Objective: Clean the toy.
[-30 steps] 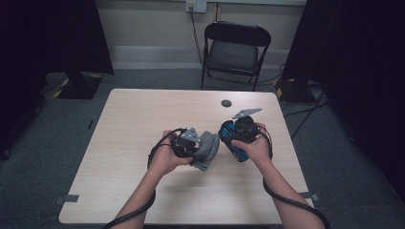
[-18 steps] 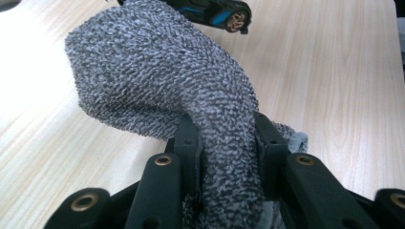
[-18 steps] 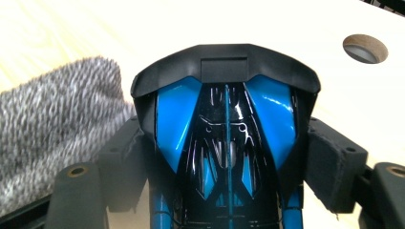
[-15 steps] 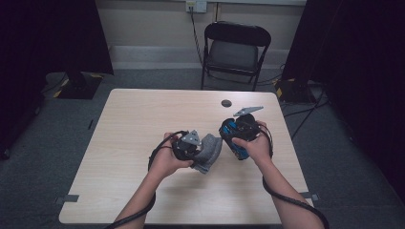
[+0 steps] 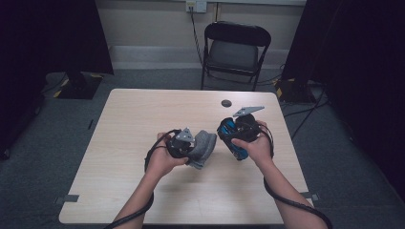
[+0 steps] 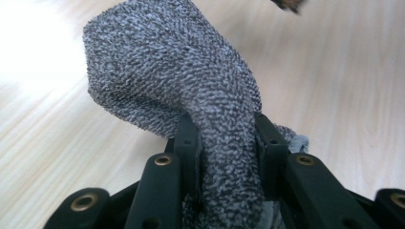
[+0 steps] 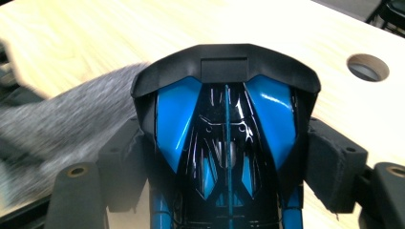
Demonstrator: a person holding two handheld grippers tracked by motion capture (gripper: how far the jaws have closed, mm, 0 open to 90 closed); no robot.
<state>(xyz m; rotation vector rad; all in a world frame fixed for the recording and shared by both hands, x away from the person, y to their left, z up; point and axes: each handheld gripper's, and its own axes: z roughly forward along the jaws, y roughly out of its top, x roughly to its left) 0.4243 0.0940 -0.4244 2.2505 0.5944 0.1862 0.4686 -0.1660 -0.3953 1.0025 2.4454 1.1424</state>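
Observation:
A grey knitted cloth (image 6: 167, 71) is pinched between the jaws of my left gripper (image 6: 224, 143), and its free end bulges up and to the left. From above, the left gripper (image 5: 198, 148) holds the cloth (image 5: 204, 149) just over the table's middle. My right gripper (image 7: 227, 162) is shut on a glossy blue and black toy car (image 7: 224, 119), with a pad on each flank. In the high view the right gripper (image 5: 234, 136) and the car (image 5: 232, 139) sit right beside the cloth. The cloth (image 7: 62, 124) is blurred at the car's left side.
The light wooden table (image 5: 143, 114) has a small round hole (image 5: 226, 103) near its far edge, also seen as a hole (image 7: 367, 67) beyond the car. A black folding chair (image 5: 234, 47) stands behind the table. Cables trail from both grippers.
The cloth's free end has shifted slightly beside the car. Both hands keep their places.

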